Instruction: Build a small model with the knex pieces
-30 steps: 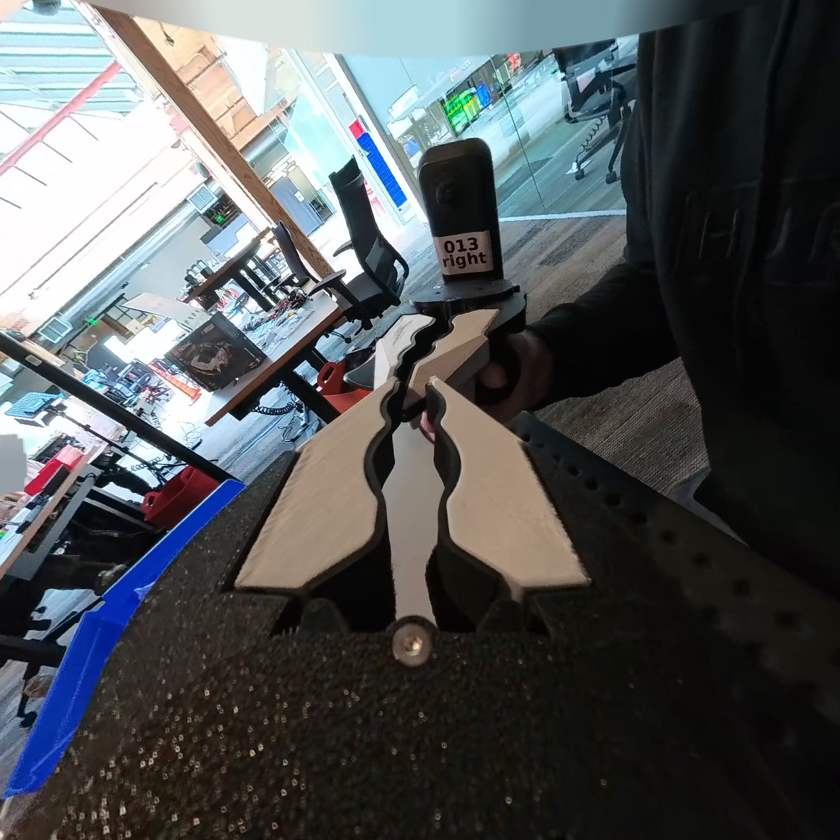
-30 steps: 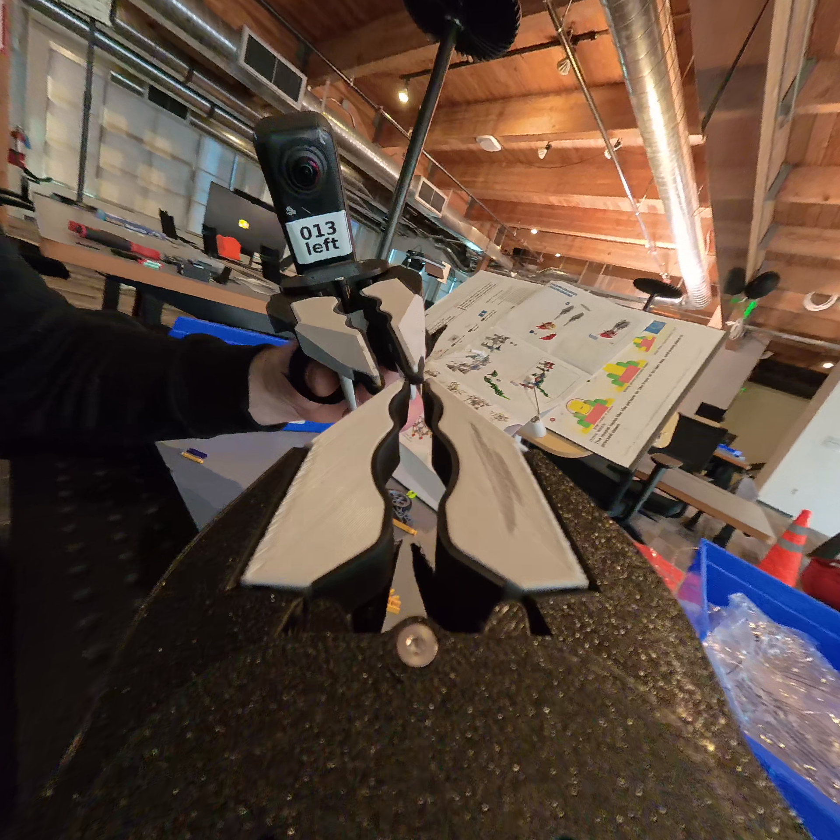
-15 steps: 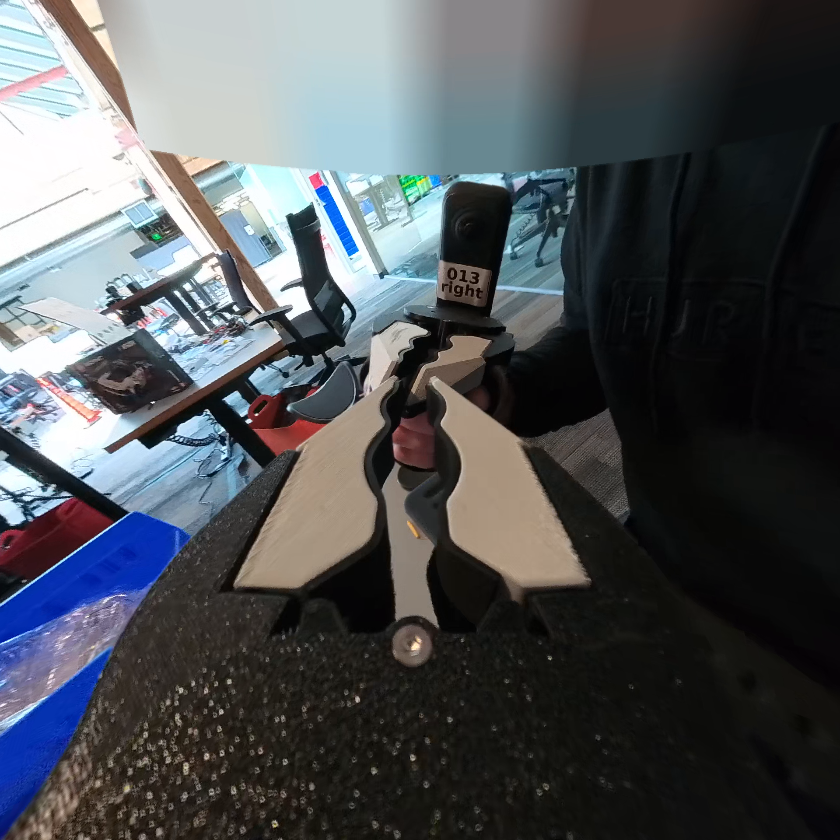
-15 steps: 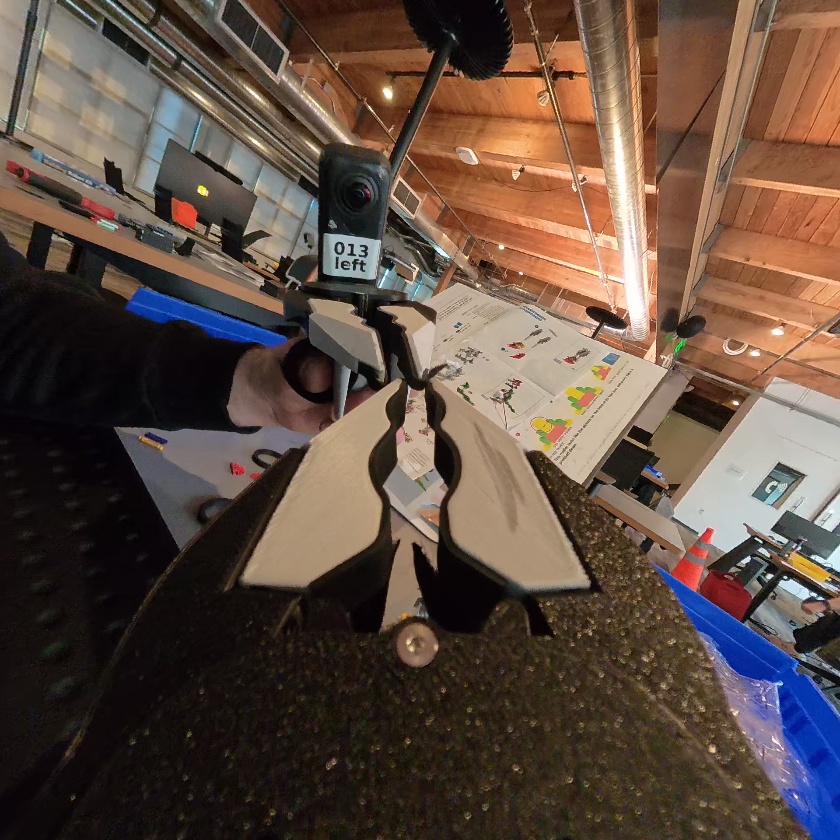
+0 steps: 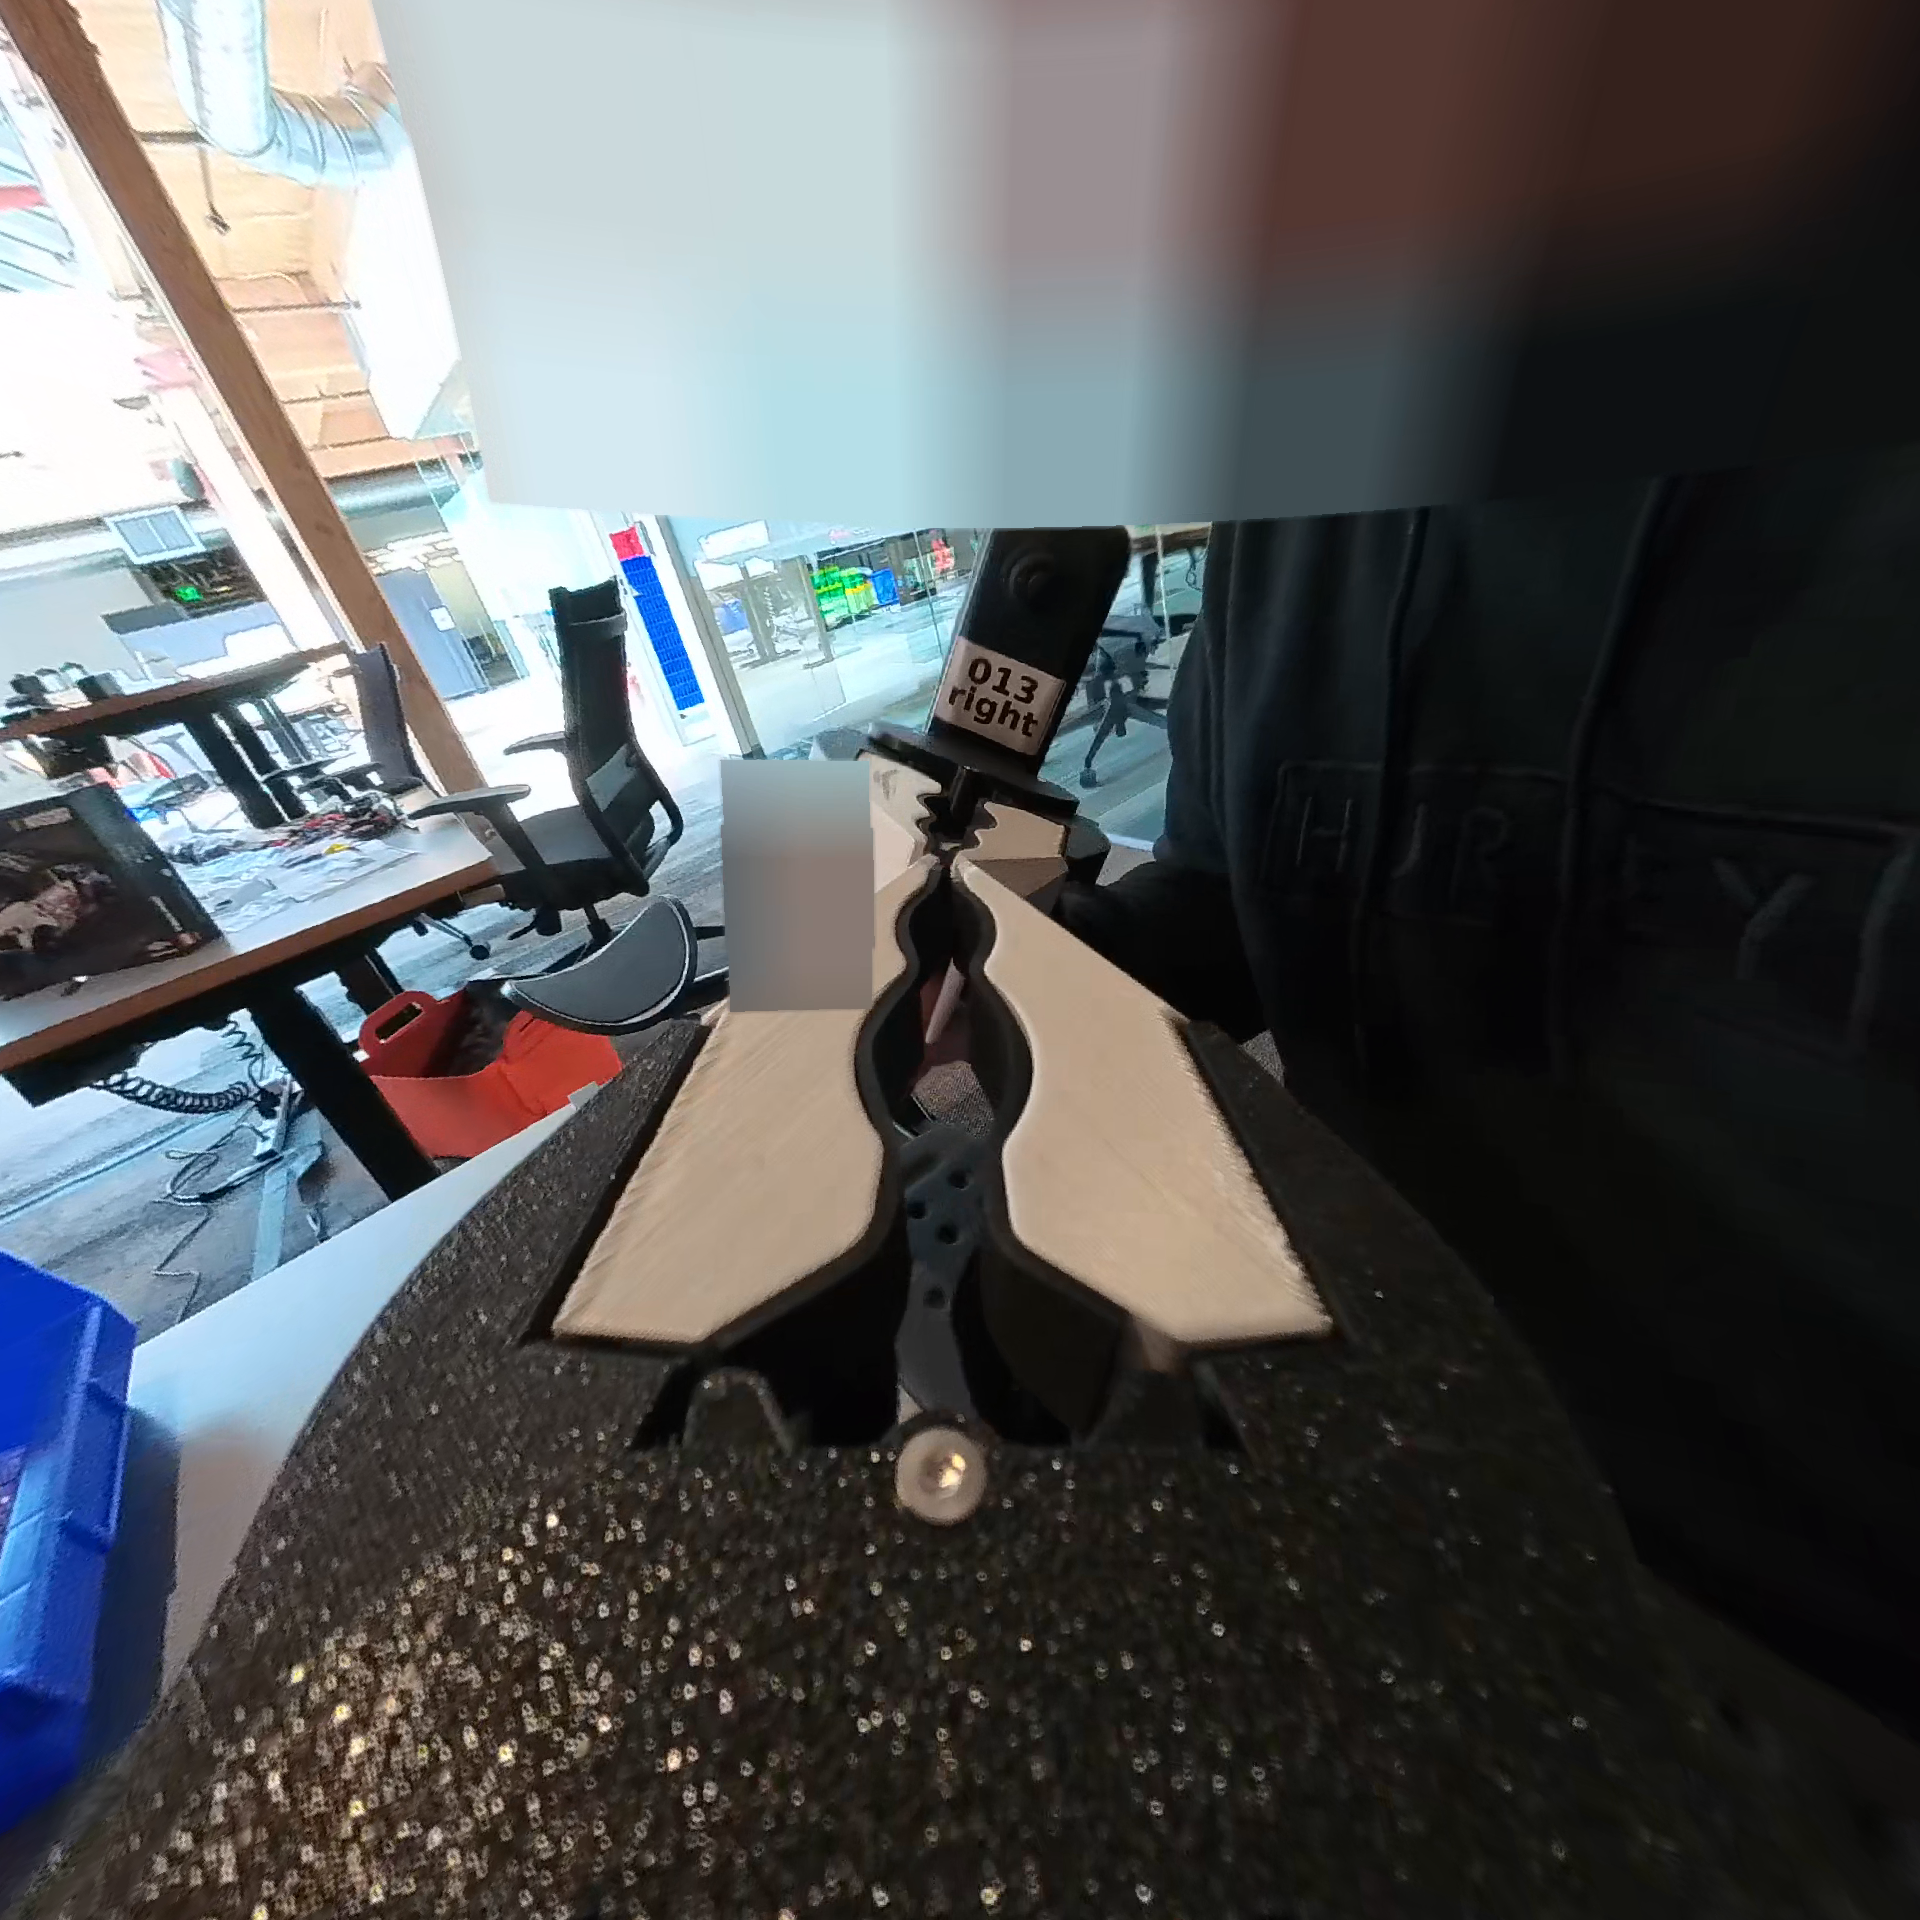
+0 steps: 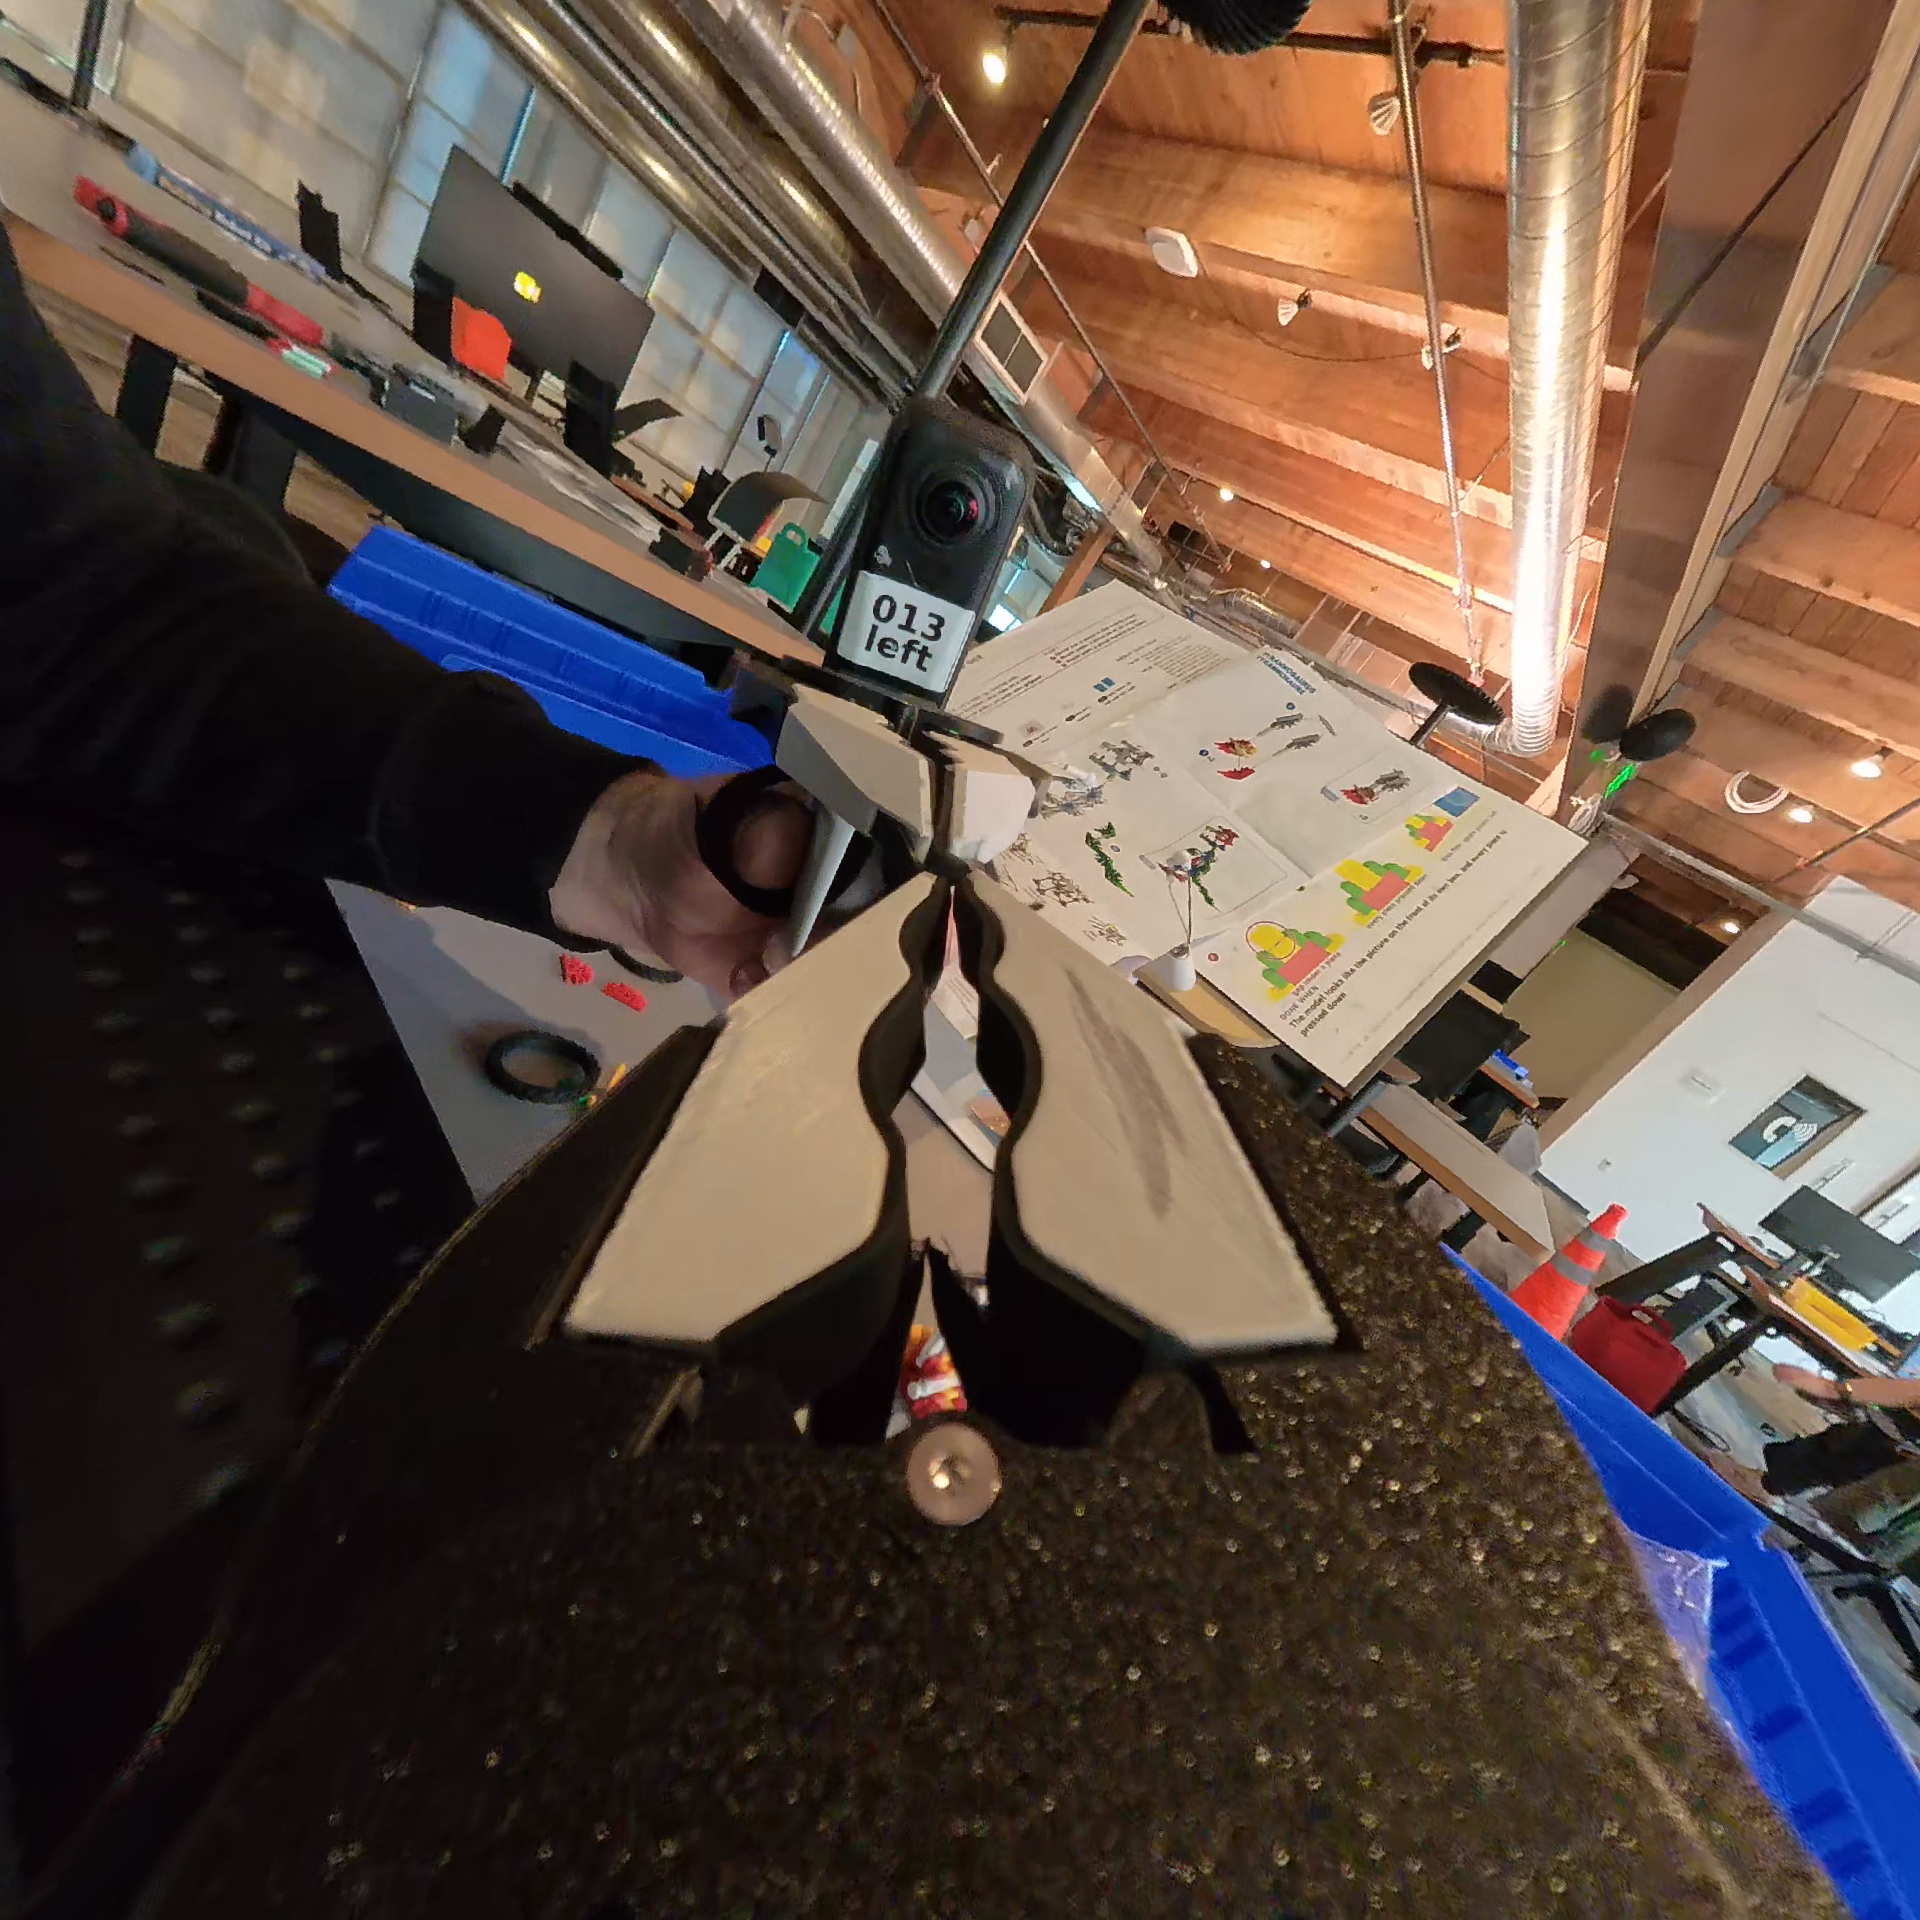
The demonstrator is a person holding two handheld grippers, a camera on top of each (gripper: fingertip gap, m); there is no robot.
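The left gripper [image 5: 943,871] and the right gripper [image 6: 951,883] are held up in the air, nose to nose, tips meeting or almost meeting; each has its jaws closed tip against tip with nothing between them. Each also shows in the other's view: the right gripper [image 5: 961,831] straight ahead of the left one, the left gripper [image 6: 940,800] straight ahead of the right one, each topped by a black camera with a white sticker. Pointing them at each other this way looks like a deliberate line-up of the pair, though that is only a judgement. A hand [image 6: 675,894] in a dark sleeve grips the left gripper's handle, one finger through a black ring. Below it, on the white bench [image 6: 436,977], lie a black rubber ring [image 6: 542,1065] and a few small red bricks [image 6: 603,982]. To the right an open instruction booklet [image 6: 1247,821] leans on a stand, with a blue bin [image 6: 1766,1662] nearer. The left wrist view is half covered by blur patches; a dark jacket [image 5: 1558,935] fills its right side, and office chairs [image 5: 592,790] stand far left. What lies directly under the tips is hidden.
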